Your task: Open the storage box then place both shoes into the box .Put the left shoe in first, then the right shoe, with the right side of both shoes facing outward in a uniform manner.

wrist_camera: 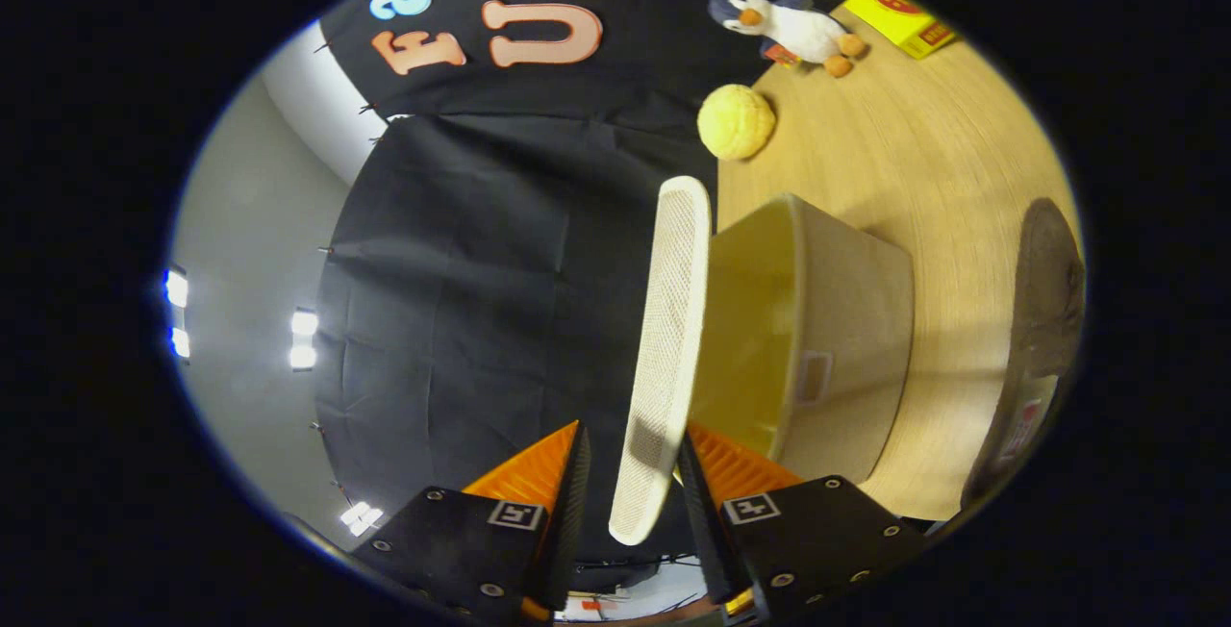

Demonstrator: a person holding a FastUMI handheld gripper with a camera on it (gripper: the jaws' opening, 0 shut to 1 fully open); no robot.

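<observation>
Pale wood-grain table (923, 175) beyond the gripper (630, 468), black cloth wall behind. Its jaws stand parted around the box's (846, 338) raised mesh lid (668, 338), not pressing it.

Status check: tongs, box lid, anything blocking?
Tongs open, straddling the lid's edge, not clamped. Lid raised upright; storage box open, no shoe inside. Shoe on the table beyond the box. Nothing blocking.
</observation>
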